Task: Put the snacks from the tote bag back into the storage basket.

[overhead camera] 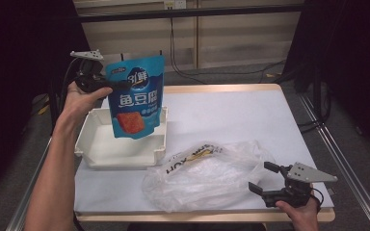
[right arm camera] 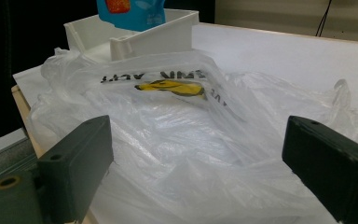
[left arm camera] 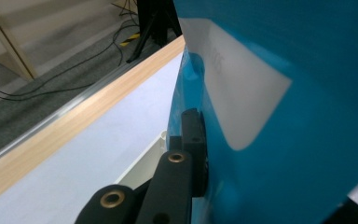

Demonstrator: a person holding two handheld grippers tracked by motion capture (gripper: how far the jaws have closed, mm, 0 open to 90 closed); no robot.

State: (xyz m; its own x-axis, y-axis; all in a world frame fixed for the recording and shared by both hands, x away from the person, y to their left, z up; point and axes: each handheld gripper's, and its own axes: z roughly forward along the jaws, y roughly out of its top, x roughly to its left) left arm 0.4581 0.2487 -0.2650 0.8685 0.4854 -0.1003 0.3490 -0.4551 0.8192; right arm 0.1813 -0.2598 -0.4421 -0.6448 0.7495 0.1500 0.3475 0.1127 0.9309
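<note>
Nearest the camera, the right gripper (overhead camera: pixel 264 177) sat with jaws spread wide and empty at the near right edge of the white surface (overhead camera: pixel 231 113), just beside a crumpled clear plastic bag (overhead camera: pixel 207 175). Farther off, the left gripper (overhead camera: pixel 120 84) was clamped on the upper left edge of a blue foil snack pouch (overhead camera: pixel 137 96). That pouch hung upright, long axis vertical, directly above a white rectangular plastic bin (overhead camera: pixel 89 144).

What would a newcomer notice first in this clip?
The bright blue pouch, pinched near its top by the left gripper and hanging over the white bin at the table's left. Next, the crumpled clear bag at the front edge, with the right gripper open beside it.
</note>
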